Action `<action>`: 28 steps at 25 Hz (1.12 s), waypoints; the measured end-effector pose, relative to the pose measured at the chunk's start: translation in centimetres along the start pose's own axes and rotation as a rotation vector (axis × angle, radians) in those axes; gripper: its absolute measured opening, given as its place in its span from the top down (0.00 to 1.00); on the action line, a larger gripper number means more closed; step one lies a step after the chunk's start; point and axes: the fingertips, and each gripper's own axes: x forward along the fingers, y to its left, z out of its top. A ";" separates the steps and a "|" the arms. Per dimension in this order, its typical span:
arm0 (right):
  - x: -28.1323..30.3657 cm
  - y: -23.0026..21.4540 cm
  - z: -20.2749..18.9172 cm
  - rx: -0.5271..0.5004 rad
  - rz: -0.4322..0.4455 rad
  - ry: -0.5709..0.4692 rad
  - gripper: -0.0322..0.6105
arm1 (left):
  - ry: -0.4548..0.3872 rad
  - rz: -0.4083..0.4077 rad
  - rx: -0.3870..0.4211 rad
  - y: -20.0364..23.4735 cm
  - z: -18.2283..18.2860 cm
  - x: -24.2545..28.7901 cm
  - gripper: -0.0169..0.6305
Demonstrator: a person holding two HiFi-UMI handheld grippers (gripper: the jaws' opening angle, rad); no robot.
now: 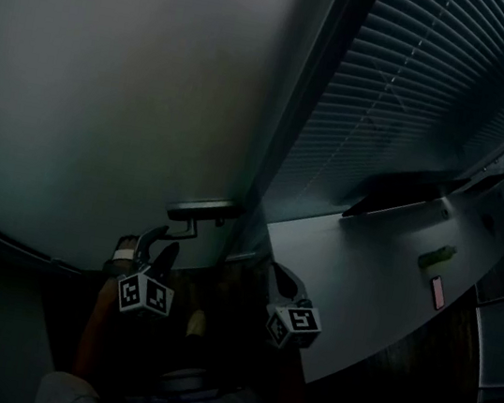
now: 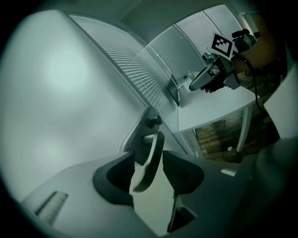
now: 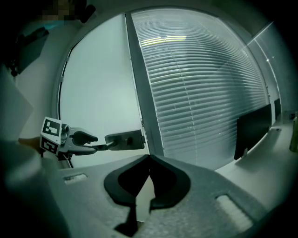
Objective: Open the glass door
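Note:
The frosted glass door (image 1: 110, 78) fills the left of the head view, and its dark lever handle (image 1: 194, 218) sits by the door's right edge. My left gripper (image 1: 162, 240) is at the lever, its jaws standing apart on either side. In the left gripper view the lever (image 2: 150, 160) lies between the pads with a gap on each side, below the lock plate (image 2: 148, 128). My right gripper (image 1: 279, 281) hangs right of the handle, apart from it. In its own view its fingertips (image 3: 149, 162) meet with nothing between them, and the left gripper (image 3: 86, 142) shows at the lever (image 3: 100, 147).
A dark door post (image 1: 292, 126) separates the door from a window wall with slatted blinds (image 1: 423, 81). A white desk (image 1: 363, 280) stands to the right, close to my right gripper, with a dark monitor (image 1: 395, 195), a green bottle (image 1: 437, 257) and a small red object (image 1: 438, 292).

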 end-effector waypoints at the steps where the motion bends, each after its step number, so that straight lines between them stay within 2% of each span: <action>1: 0.1 0.0 0.1 0.002 0.000 0.003 0.95 | 0.000 -0.004 0.003 0.0 0.1 0.1 0.67; 7: 0.8 0.0 0.6 0.006 -0.012 0.013 0.95 | 0.028 -0.026 0.060 -0.2 -0.2 1.2 0.66; 16: 2.1 -0.7 -0.9 0.037 -0.015 0.023 0.95 | 0.080 -0.066 0.150 -1.0 -1.1 2.9 0.67; 28: 3.1 -0.4 -0.7 0.061 -0.024 0.015 0.95 | 0.171 -0.091 0.307 -1.5 -1.3 4.2 0.82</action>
